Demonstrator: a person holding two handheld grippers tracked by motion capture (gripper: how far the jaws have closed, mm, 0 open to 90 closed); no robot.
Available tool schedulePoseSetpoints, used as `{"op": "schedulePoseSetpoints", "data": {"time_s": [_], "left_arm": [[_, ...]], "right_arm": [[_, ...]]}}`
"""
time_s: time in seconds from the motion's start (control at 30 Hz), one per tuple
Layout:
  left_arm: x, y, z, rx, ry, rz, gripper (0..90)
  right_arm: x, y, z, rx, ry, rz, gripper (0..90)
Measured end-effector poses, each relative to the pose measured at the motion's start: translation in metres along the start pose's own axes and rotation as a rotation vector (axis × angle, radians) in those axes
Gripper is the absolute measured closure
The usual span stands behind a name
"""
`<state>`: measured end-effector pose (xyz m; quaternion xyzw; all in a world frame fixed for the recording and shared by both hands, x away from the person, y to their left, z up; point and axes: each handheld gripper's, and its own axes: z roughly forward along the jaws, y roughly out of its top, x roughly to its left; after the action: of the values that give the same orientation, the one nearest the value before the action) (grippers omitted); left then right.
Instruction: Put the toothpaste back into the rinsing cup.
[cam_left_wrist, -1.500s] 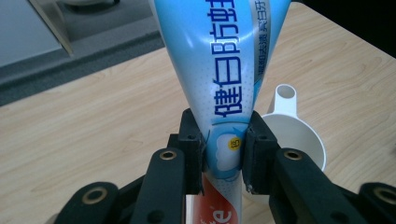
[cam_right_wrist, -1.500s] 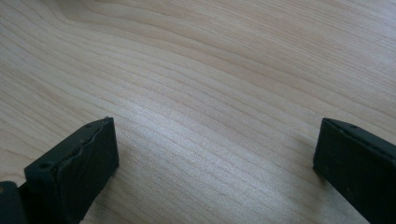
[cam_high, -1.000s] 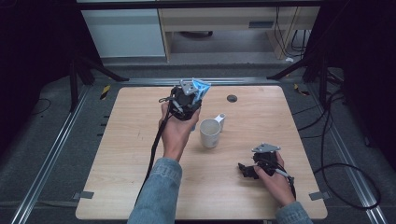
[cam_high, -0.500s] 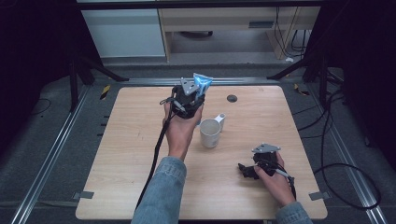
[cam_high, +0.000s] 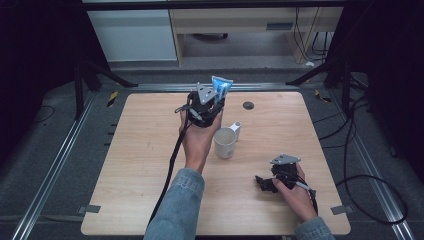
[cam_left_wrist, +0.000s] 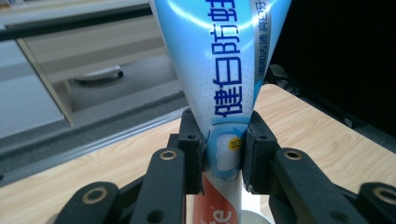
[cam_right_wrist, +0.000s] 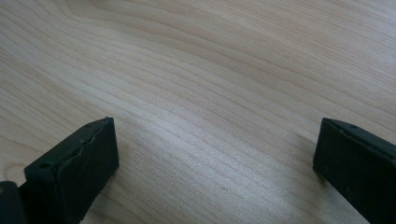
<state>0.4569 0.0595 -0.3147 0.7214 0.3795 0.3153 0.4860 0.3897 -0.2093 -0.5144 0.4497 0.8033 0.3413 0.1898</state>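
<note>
Item 1, toothpaste tube (cam_left_wrist: 224, 70): white and pale blue, printed with blue characters, a red band near its lower end. Held upright, crimped end uppermost, above the far middle of the tabletop (cam_high: 130, 165). Over the last second it has drifted slightly to the right along the far edge, closer to a line above the mug; the grip on it is unchanged.

Item 2, left gripper (cam_left_wrist: 223, 154): jaws clenched on the tube just above the red band, pads pressing both flanks. In the high view it sits at the end of a raised forearm in a denim sleeve, beyond the mug.

Item 3, mug (cam_high: 225, 142): white, upright, mouth open, handle turned toward the far right. Stands on the tabletop just right of the left hand, apart from the tube.

Item 4, right gripper (cam_high: 265, 182): resting low near the right front of the tabletop, jaws released and wide, bare wood grain between them. Has not shifted.

Item 5, small dark round disc (cam_high: 248, 105): lying on the far tabletop, right of the tube; possibly a cap, too small to tell.

Assessment: tube lifted and carried, not yet set down; the small rightward shift suggests the mug as its destination, with lowering cap end first as the likely remaining step
</note>
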Motion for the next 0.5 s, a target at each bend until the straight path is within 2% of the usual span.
{"op": "schedulePoseSetpoints", "data": {"time_s": [0.17, 0.5], "left_arm": [[-0.0035, 0.0001, 0.0004, -0.030, -0.002, 0.017, 72.3], [-0.0100, 0.0002, 0.0063, -0.078, -0.015, 0.025, 72.6]], "right_arm": [[-0.0011, -0.0014, 0.0000, -0.004, -0.010, -0.025, 0.4], [-0.0008, -0.0017, -0.0001, -0.005, -0.009, -0.023, 0.3]]}}
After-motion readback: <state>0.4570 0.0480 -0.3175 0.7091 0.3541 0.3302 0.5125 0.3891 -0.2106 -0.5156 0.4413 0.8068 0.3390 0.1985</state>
